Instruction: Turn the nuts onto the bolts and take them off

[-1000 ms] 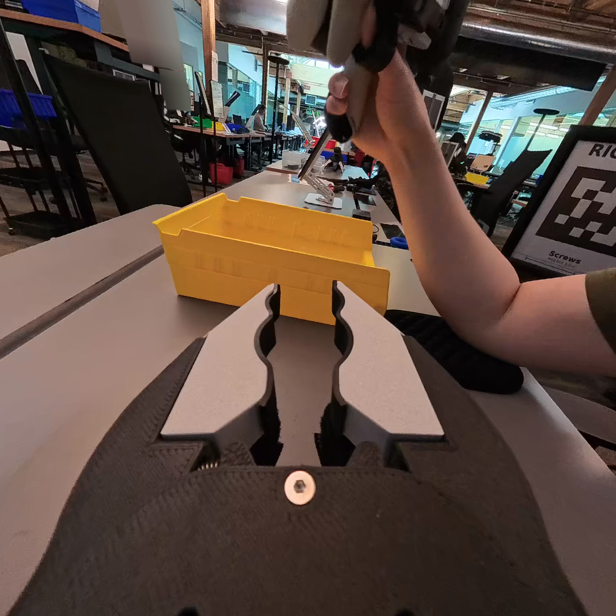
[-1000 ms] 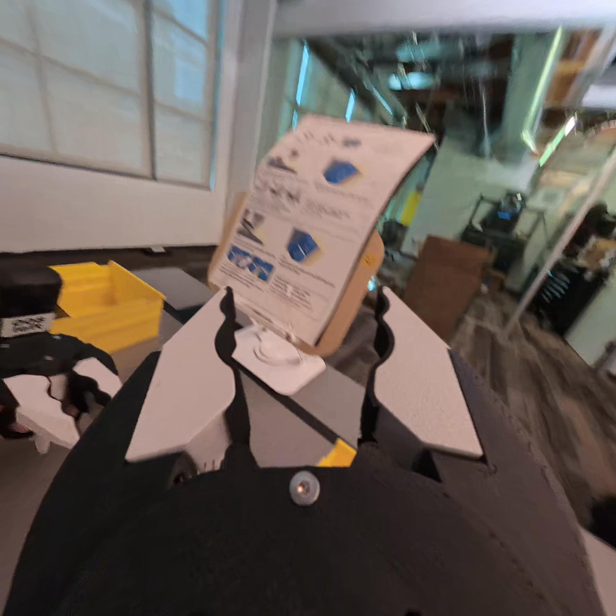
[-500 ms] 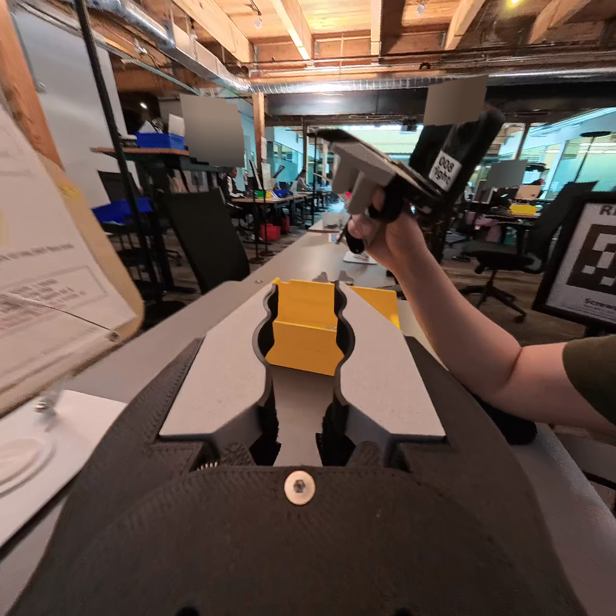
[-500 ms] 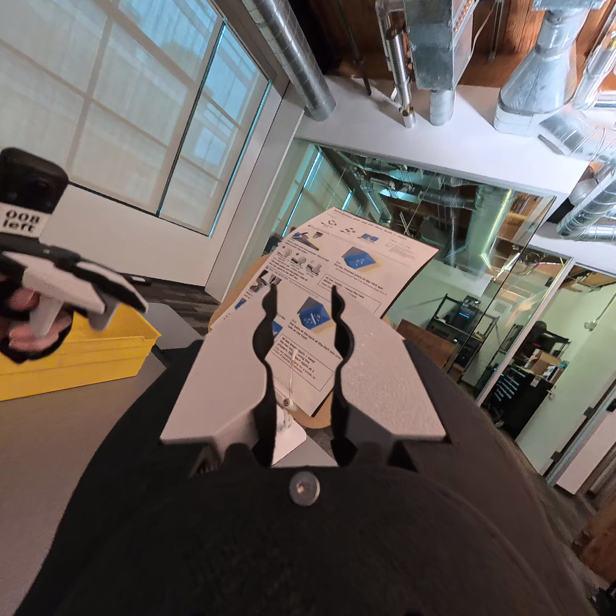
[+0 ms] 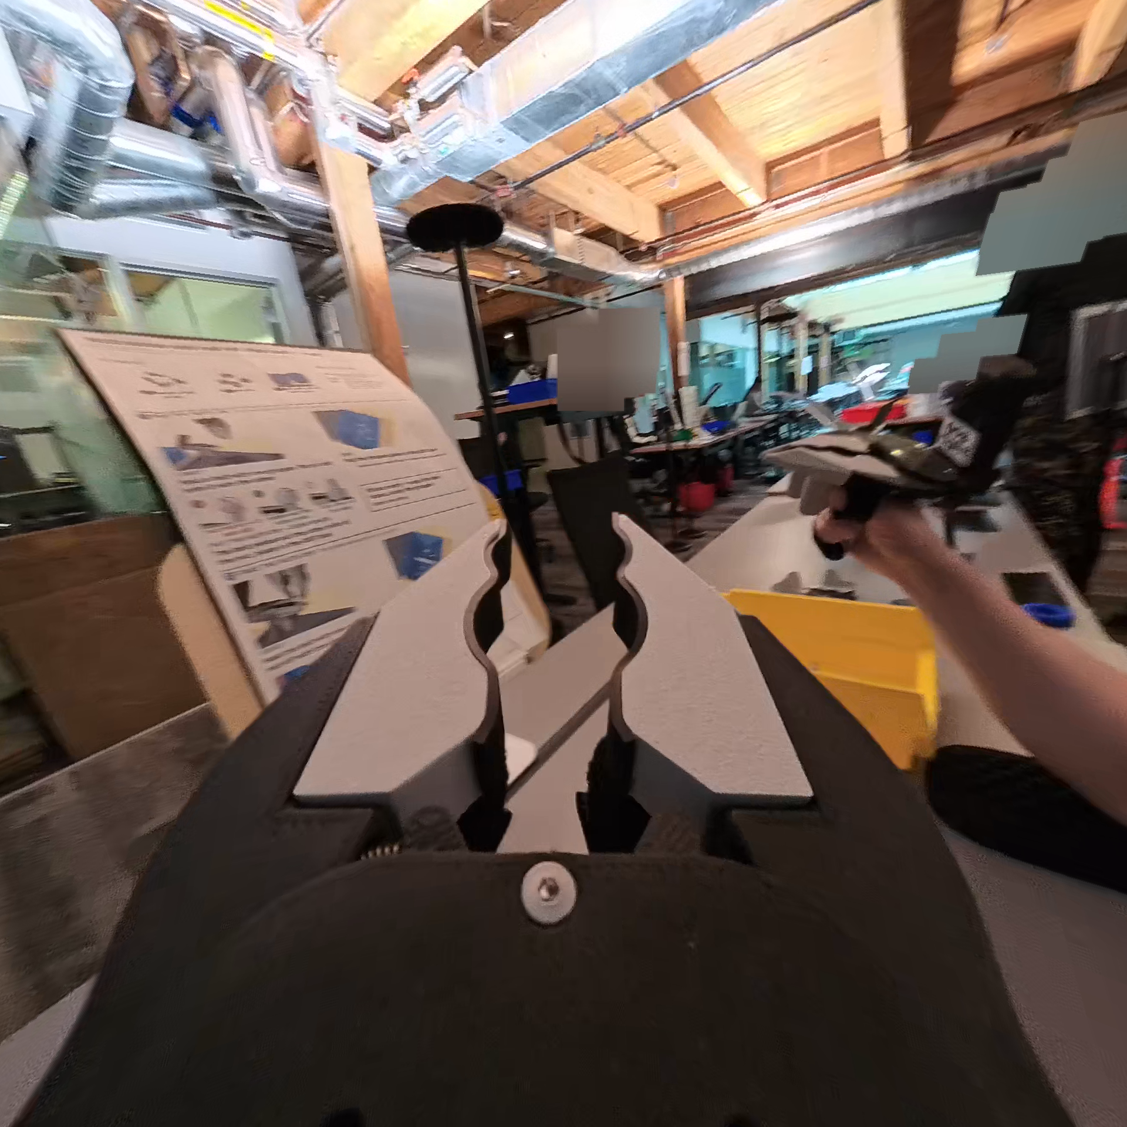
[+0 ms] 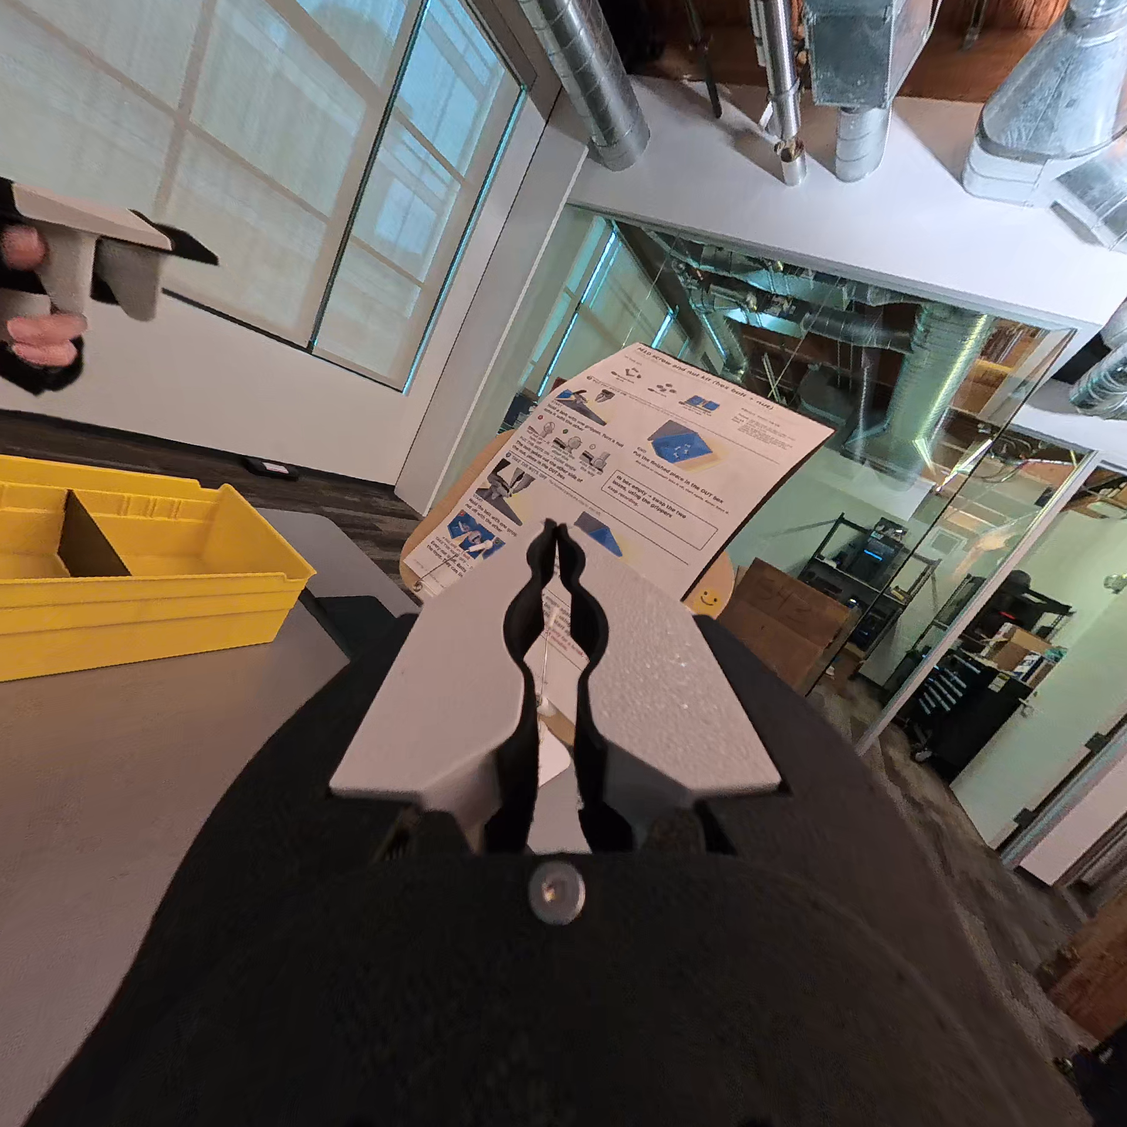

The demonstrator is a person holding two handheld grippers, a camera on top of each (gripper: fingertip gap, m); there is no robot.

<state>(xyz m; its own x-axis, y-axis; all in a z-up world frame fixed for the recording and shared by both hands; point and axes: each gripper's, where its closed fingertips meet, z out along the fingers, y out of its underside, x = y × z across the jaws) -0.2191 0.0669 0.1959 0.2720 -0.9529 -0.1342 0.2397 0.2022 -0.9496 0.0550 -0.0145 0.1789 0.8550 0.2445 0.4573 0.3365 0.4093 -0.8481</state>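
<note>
Raising both tools off the table, my left gripper (image 5: 558, 536) parted and empty, my right gripper (image 6: 554, 530) now pinched shut on nothing — no nuts or bolts in sight, even in the yellow bin (image 6: 183, 585) far left — work hasn't begun.

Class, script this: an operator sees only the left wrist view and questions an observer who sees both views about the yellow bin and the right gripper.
Operator: Is the yellow bin split inside? I only see its outer wall.
Observer: Yes, the right wrist view shows a dark divider across it.
Operator: Is the right gripper open? It's edge-on to me.
Observer: No, its fingertips meet, with nothing gripped.
</note>
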